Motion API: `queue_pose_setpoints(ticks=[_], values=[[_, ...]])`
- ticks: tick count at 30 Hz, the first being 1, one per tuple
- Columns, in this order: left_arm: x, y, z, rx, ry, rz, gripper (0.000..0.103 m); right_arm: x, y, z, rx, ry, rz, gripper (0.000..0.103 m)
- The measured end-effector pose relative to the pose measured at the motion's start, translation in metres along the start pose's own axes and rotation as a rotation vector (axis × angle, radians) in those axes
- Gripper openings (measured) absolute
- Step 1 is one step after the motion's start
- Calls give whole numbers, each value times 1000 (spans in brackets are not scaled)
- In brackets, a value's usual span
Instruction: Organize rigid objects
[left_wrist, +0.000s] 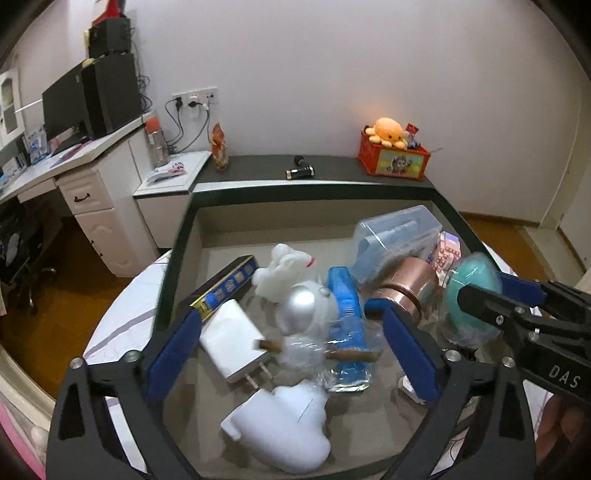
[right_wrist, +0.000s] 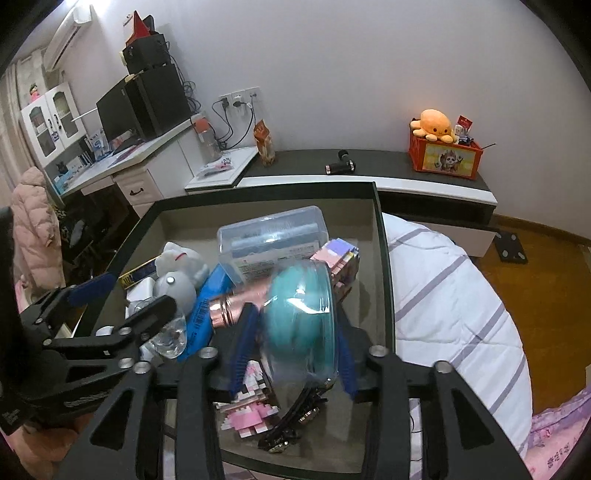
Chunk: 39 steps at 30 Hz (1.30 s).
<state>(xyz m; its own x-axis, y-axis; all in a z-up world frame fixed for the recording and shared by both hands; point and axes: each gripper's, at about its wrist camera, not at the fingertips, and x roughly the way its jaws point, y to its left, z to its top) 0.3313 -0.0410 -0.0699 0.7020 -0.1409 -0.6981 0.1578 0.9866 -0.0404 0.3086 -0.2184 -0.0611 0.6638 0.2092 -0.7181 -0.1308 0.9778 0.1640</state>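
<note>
The tray (right_wrist: 380, 236) on the bed is full of mixed things, so most sorting looks left to do. The left claw (left_wrist: 291, 339) tilts down, spread wide around the silver toy (left_wrist: 306, 306) without pinching it. The right claw (right_wrist: 295, 350) tilts down too, with the teal jar (right_wrist: 299, 325) between its fingers; I cannot tell if they pinch it.

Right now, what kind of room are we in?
Most likely a bedroom with a study corner: a striped quilt lies under the tray, a desk holds a monitor, and a plush octopus tops a low cabinet.
</note>
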Motion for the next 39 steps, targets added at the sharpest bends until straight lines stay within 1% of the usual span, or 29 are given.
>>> queue_pose_setpoints(ticks=[1,3,7,8,11,19,22,26,31,33,37,39], values=[[-5,3,-2,-7,-9,3,102,-2,1,-1,-1,-4,7,60],[-15,8,-7,-20,-25,10,103,-8,3,-4,2,-19,28,86],[-38,18,-16,-41,-55,39,103,-19,11,-8,-2,-46,14,91],[-44,20,-18,-44,-65,47,103,-23,14,-9,0,-60,18,103],[-66,24,-26,-45,-90,70,103,-39,23,-16,3,-94,23,103],[-119,28,-42,-54,-136,90,103,-93,49,-35,-2,-156,22,103],[-144,25,-53,-56,-148,91,103,-123,56,-51,5,-188,39,103],[-185,21,-72,-60,-183,89,103,-172,61,-80,24,-243,38,103],[-230,12,-97,-39,-211,106,103,-229,65,-116,26,-318,-36,103],[-247,9,-107,-48,-215,96,103,-248,68,-131,26,-340,-59,103],[-273,2,-129,-57,-226,95,103,-273,77,-155,4,-366,-112,103],[-284,-1,-139,-50,-236,99,103,-281,83,-165,-9,-371,-119,103]])
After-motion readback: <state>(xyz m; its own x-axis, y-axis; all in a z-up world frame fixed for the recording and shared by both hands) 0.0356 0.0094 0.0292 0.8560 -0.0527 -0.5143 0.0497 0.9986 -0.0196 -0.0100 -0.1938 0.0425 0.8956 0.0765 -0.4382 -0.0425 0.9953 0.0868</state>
